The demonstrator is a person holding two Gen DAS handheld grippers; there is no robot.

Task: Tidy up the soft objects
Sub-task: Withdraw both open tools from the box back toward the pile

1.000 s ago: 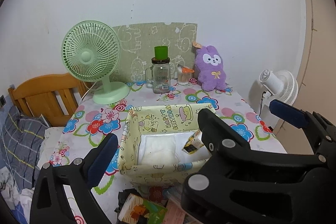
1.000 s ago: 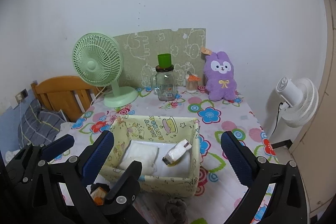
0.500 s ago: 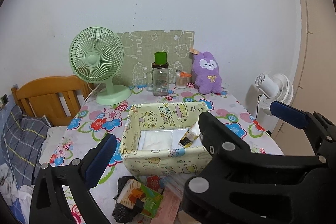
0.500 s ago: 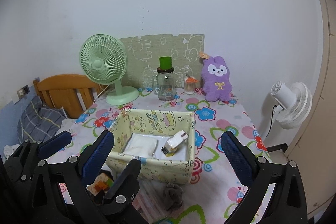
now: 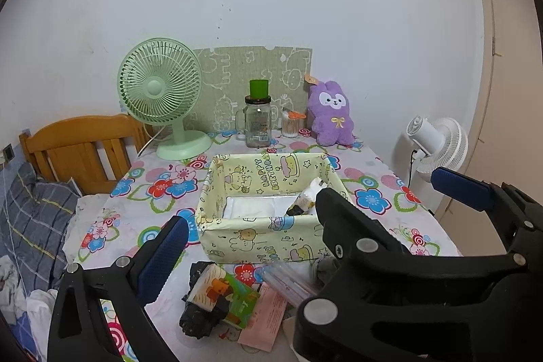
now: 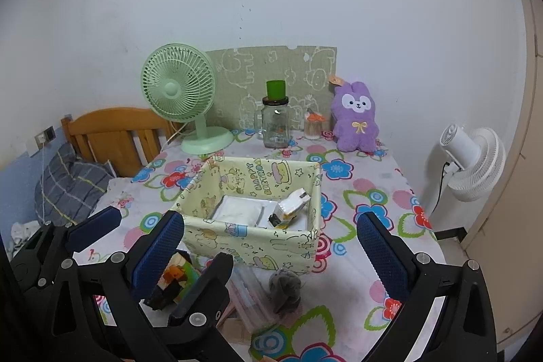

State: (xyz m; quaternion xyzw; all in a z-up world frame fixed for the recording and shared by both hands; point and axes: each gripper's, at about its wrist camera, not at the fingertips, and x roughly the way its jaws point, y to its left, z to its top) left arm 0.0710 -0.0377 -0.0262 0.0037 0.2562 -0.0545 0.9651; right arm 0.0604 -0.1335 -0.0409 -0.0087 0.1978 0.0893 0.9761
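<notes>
With both grippers, left (image 5: 298,246) and right (image 6: 268,246), released, empty and now pulled back, low in frame I see the grey plush (image 6: 284,288) and packets unsorted before the yellow fabric bin (image 6: 261,246) mid-frame, which already holds a white pack (image 6: 237,211).

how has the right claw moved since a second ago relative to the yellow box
Yes. The right claw has backed away from the yellow fabric box: more tablecloth and a grey soft item now show in front of it.
</notes>
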